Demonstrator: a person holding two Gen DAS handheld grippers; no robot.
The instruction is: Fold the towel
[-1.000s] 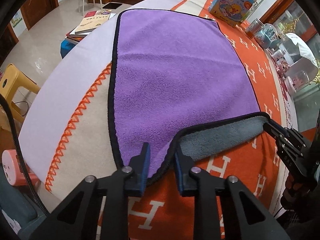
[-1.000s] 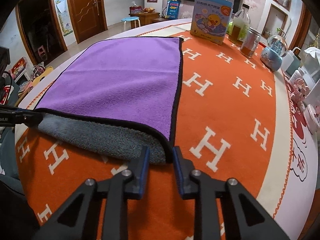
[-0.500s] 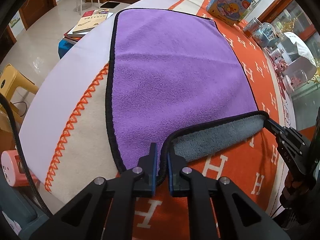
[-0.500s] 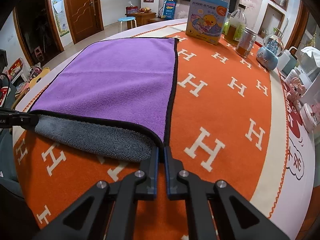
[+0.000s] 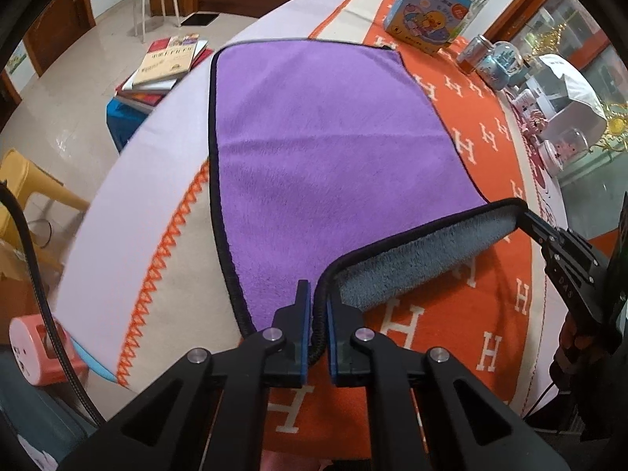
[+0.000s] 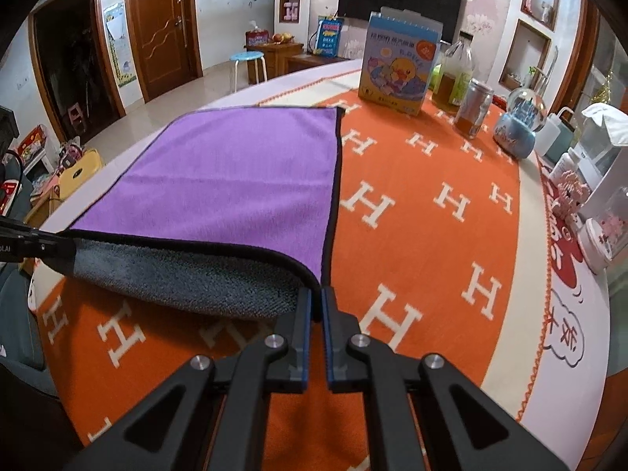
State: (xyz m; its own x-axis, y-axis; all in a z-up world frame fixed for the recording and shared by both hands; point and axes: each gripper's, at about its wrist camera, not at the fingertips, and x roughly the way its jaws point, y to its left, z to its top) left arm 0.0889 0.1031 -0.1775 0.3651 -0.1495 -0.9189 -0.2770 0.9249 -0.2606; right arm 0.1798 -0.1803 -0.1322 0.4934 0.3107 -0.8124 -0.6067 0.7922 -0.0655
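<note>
A purple towel (image 5: 325,149) with black trim and a grey underside lies spread on the orange table cover; it also shows in the right wrist view (image 6: 235,180). My left gripper (image 5: 318,314) is shut on the towel's near left corner. My right gripper (image 6: 316,306) is shut on the near right corner. Both corners are raised off the table, so the near edge hangs between them and shows its grey underside (image 6: 184,278). The right gripper shows in the left wrist view (image 5: 528,218), and the left gripper at the left edge of the right wrist view (image 6: 59,245).
A blue picture box (image 6: 400,66), a bottle (image 6: 453,74), a metal can (image 6: 473,108), a snow globe (image 6: 518,125) and white containers (image 6: 600,145) stand along the table's far and right side. A stack of books (image 5: 165,66) and a yellow chair (image 5: 27,192) are beside the table's left edge.
Both grippers closed from open onto the towel's near corners, then lifted them, raising the near edge and exposing more grey underside.
</note>
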